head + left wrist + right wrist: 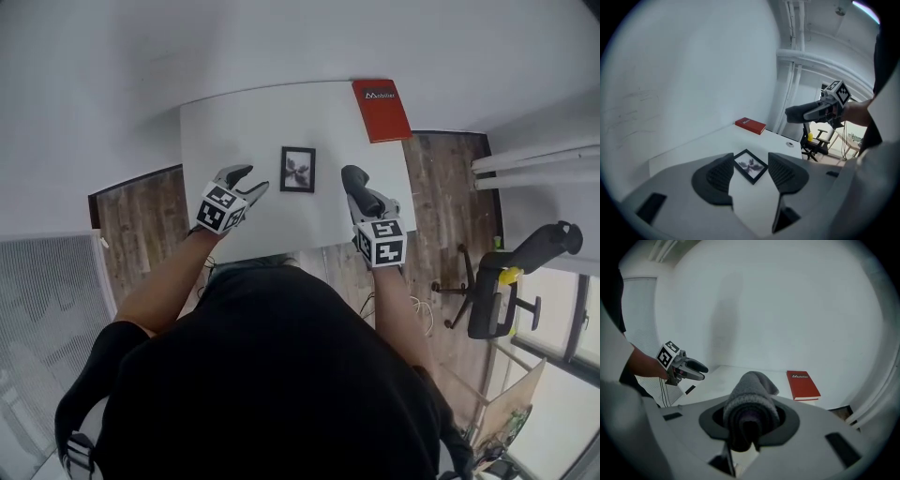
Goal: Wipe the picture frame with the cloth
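Observation:
A small black picture frame [298,170] with a dark flower print lies flat on the white table [253,127]. The frame [750,166] shows beyond the gap of my left gripper [749,172], whose jaws stand open with nothing between them. In the head view the left gripper [246,181] hovers left of the frame, above the table. My right gripper [353,178] is right of the frame and is shut on a folded grey cloth [750,404], which fills its jaws and hides the frame in the right gripper view.
A red book [381,109] lies at the table's far right corner. A white wall stands behind the table. A black office chair [506,281] stands on the wood floor at the right, and a white perforated panel [47,309] at the left.

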Demonstrator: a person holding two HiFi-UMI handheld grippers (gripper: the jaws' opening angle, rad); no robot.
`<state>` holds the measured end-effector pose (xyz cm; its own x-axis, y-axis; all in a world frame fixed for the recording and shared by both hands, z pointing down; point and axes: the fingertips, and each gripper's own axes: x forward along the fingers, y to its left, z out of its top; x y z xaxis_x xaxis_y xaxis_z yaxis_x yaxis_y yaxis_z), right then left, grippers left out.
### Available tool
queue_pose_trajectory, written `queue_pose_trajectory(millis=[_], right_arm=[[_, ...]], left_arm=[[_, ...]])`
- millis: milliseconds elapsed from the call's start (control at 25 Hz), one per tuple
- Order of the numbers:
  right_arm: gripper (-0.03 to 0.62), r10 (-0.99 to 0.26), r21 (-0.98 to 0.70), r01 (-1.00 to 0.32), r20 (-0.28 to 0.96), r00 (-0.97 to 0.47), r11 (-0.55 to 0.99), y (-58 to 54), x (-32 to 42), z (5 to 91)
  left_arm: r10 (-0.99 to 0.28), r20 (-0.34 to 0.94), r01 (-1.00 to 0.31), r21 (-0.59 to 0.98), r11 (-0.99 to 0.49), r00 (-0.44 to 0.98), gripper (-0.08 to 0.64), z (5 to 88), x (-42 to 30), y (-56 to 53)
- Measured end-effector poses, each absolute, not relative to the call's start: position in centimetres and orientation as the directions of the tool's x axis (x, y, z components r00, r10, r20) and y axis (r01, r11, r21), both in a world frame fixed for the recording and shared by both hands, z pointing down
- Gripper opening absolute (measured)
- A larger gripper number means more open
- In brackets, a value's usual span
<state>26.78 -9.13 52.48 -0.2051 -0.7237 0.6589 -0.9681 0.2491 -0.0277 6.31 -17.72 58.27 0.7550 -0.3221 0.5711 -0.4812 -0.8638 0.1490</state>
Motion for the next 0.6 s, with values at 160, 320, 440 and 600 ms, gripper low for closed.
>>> queue_pose_trajectory(millis=[160, 320, 440, 600], right_arm=[[0.103, -0.743, -0.026, -0.975, 0.643, -0.186, 0.222, -7.9, 27.7, 51.3], [0.103, -0.757, -0.036, -0.980, 0.630, -0.173, 0.194, -6.9, 28.6, 50.7], [0.103, -0.760, -0.046, -0.984, 0.628, -0.165, 0.175, -6.0, 29.2, 50.7], [0.103, -0.759, -0.058, -0.986, 0.632, -0.155, 0.154, -4.5, 29.7, 50.8]], left_arm=[[-0.324, 0.577, -0.486, 0.149, -0.861, 0.750, 0.238, 57.9, 5.7, -17.1], [-0.326, 0.576, -0.481, 0.136, -0.866, 0.750, 0.238, 57.2, 5.3, -16.5], [-0.322, 0.584, -0.480, 0.136, -0.867, 0.745, 0.238, 57.3, 5.1, -16.1], [-0.312, 0.589, -0.480, 0.149, -0.865, 0.745, 0.238, 57.5, 4.7, -15.2]])
